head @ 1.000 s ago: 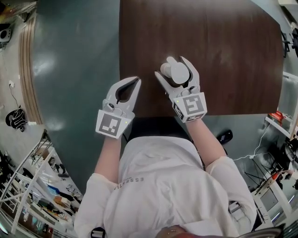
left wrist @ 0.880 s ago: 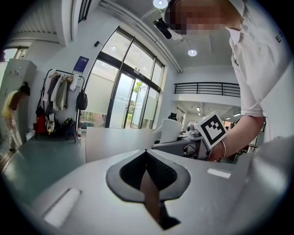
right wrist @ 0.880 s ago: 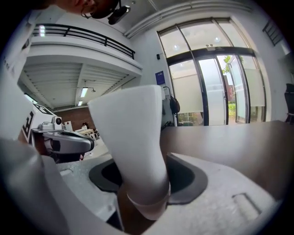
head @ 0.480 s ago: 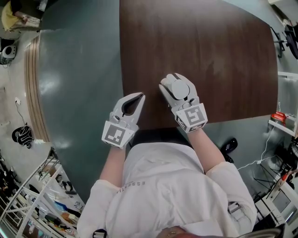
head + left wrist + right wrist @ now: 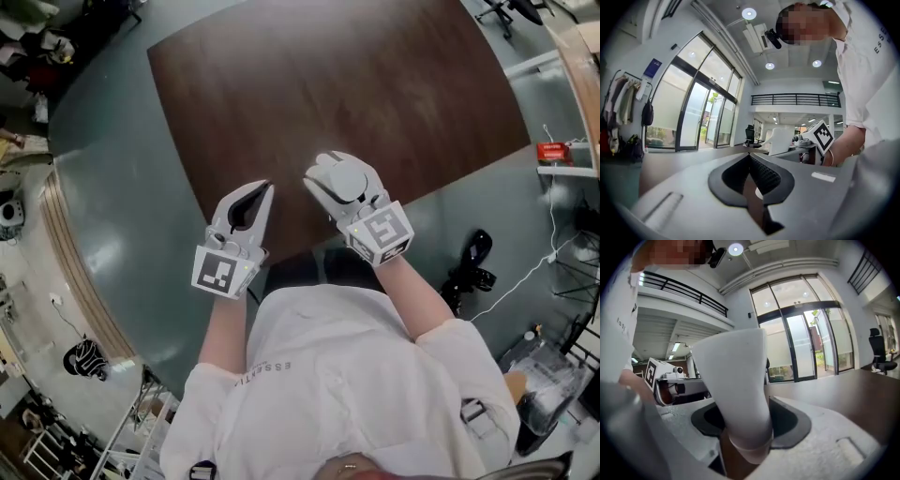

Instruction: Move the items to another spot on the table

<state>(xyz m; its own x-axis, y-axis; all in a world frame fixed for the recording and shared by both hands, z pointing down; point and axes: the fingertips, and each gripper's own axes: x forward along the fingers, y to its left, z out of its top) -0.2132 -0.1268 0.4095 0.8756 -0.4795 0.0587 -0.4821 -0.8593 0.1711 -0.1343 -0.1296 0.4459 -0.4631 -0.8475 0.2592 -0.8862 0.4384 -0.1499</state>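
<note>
Dark brown wood fills the tabletop [image 5: 375, 84] as a person in a white shirt [image 5: 328, 375] stands at its near edge, seen from above, with a two-jaw gripper in each hand. The right gripper [image 5: 336, 167] pinches a white cup [image 5: 349, 178], one grey jaw on each side of it. In the right gripper view the black pads press against the cup's narrower end, and the cup widens away from the gripper. It is held over the near part of the table, just in from the edge closest to the person. Whether its base touches the wood cannot be told.

The left gripper [image 5: 266, 187] hangs beside it, apart from the cup, with its tips over the table's near edge where the wood meets the grey-green floor [image 5: 122, 187]. Its jaws are pressed together at the tips. The left gripper view shows the ribbed black pads meeting with nothing between them.

Each gripper carries a white cube with black square markers at the wrist end, the right one [image 5: 380, 232] tilted toward the camera and the left one [image 5: 223, 272] facing up. The rest of the tabletop that can be seen is bare wood. A small red box [image 5: 553, 150] sits on a shelf off to the right.
</note>
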